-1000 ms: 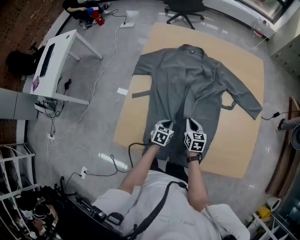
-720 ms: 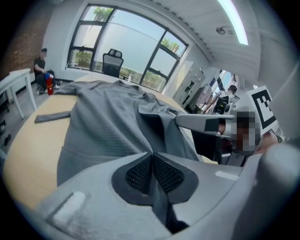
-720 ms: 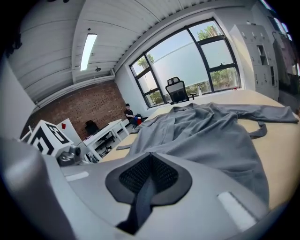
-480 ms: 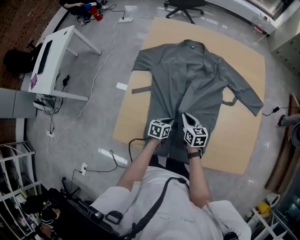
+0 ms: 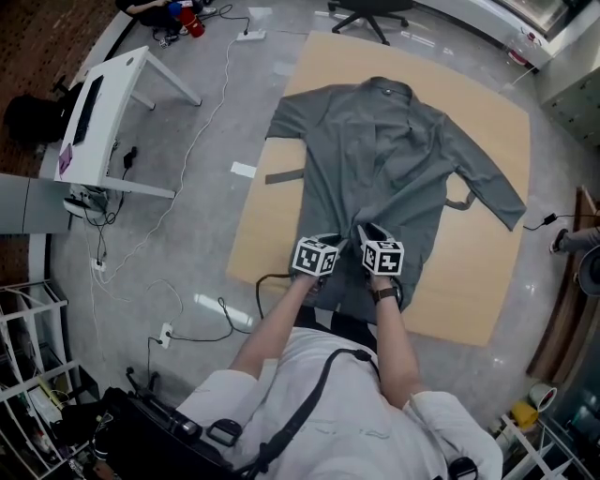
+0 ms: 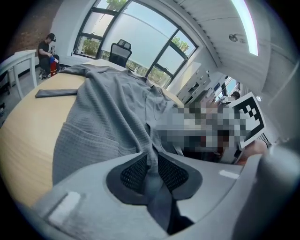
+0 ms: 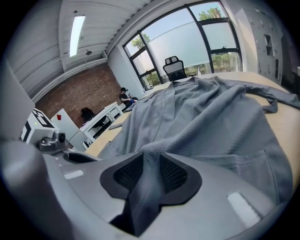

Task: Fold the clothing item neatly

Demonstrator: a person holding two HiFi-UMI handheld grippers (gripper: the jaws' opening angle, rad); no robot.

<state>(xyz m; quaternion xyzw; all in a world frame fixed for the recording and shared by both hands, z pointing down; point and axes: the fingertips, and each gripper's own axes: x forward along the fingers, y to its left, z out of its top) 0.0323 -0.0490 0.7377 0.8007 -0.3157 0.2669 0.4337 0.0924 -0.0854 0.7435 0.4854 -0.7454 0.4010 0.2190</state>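
A grey robe [image 5: 384, 159] lies spread on a wooden board [image 5: 469, 281], collar at the far end and sleeves out to both sides. Both grippers sit side by side at its near hem. My left gripper [image 5: 339, 242] [image 6: 151, 171] has a narrow fold of the robe [image 6: 108, 108] running between its pads. My right gripper [image 5: 366, 232] [image 7: 150, 171] has a bunched ridge of the robe [image 7: 211, 117] between its pads. Both pairs of jaws have just been opening, and the cloth still lies between them, loosely.
Two loose belt ends lie at the robe's sides, the left belt end [image 5: 286, 176] and the right belt end [image 5: 457, 203]. A white desk [image 5: 103, 112] stands at the left, an office chair [image 5: 370, 14] beyond the board. Cables [image 5: 202, 309] trail over the floor.
The right gripper has sunk toward the board and drawn closer to the left one. The lifted ridge of cloth has come down with it. The left gripper has barely shifted.
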